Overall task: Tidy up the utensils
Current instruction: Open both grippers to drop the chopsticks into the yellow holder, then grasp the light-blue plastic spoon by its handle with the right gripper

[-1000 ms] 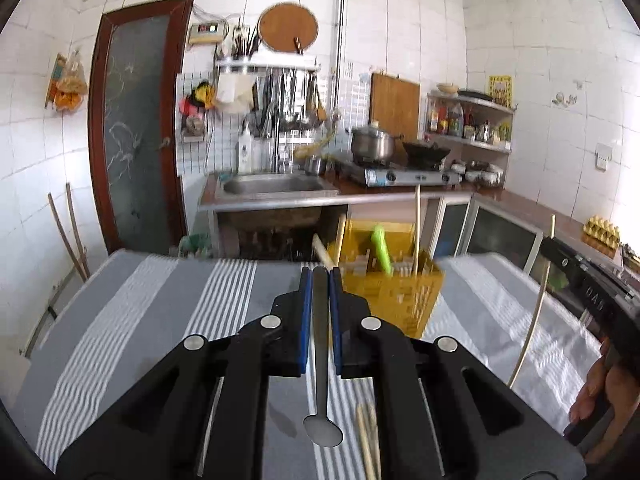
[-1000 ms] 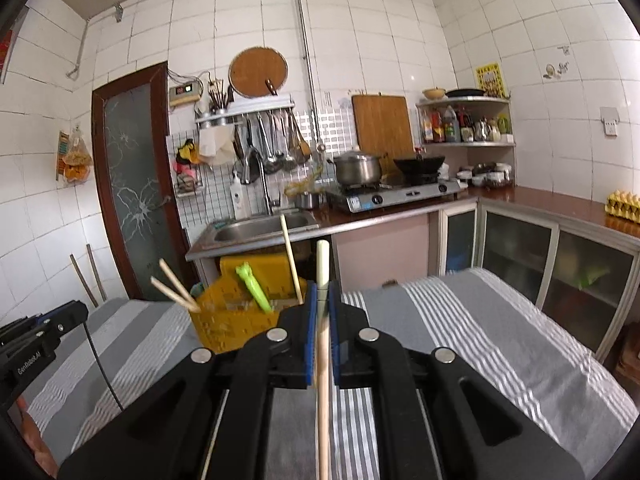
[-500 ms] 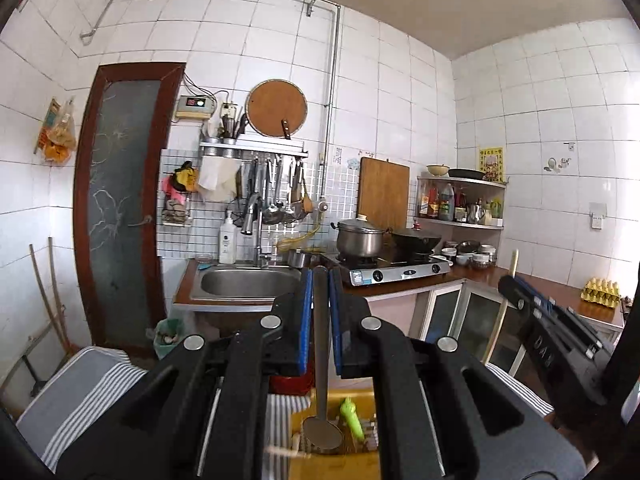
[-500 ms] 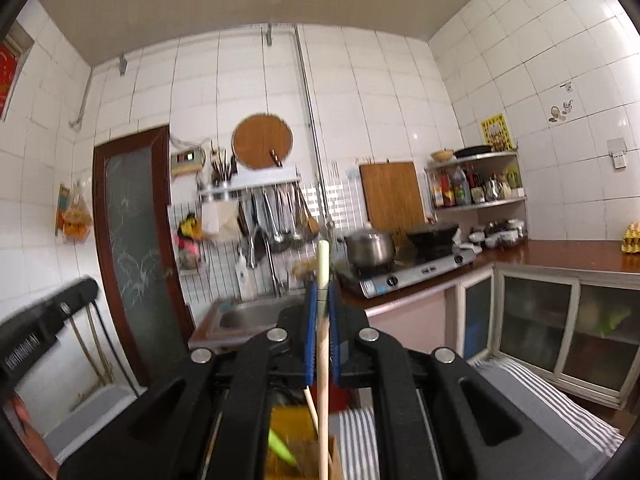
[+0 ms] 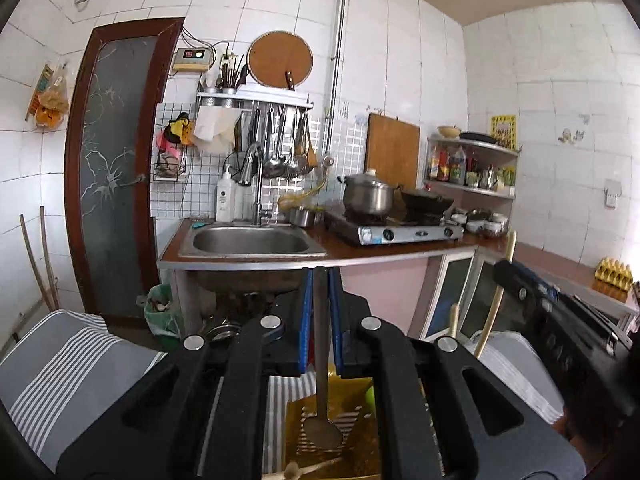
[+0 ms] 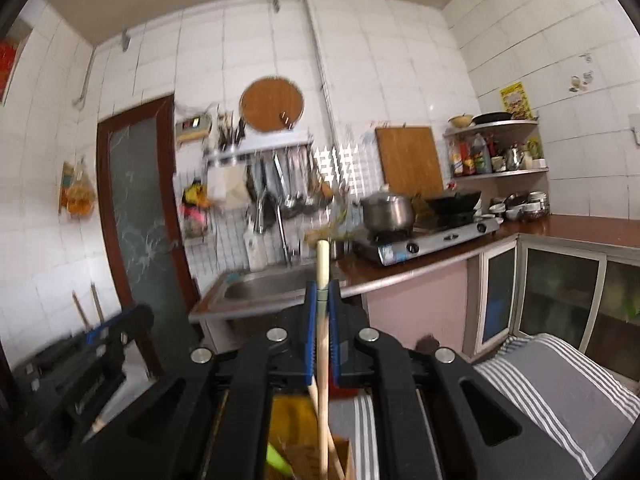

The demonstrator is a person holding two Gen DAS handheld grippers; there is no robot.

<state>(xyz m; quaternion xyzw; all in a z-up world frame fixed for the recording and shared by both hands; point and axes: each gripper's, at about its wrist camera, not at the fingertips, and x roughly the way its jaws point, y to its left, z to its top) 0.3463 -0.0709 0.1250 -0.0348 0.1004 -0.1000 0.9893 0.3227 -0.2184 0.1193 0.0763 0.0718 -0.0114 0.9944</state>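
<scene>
My left gripper [image 5: 320,292] is shut on a metal spoon [image 5: 321,420], handle between the blue pads and bowl hanging down over the yellow utensil basket [image 5: 352,396]. My right gripper [image 6: 322,300] is shut on a wooden chopstick [image 6: 322,360], which runs down into the yellow basket [image 6: 288,428]. A green utensil [image 6: 276,458] and another wooden stick [image 6: 334,454] lie in the basket. The right gripper also shows at the right in the left wrist view [image 5: 560,328], with the chopstick [image 5: 494,308] in it.
The basket stands on a table with a grey striped cloth [image 5: 68,364], also in the right wrist view [image 6: 560,384]. Beyond are a steel sink [image 5: 250,242], a gas stove with a pot [image 5: 368,198], glass-fronted cabinets [image 6: 560,292] and a dark door [image 5: 112,168].
Both grippers have risen and come over the yellow basket, still holding the spoon and the chopstick. The views tilted up from the table to the kitchen wall.
</scene>
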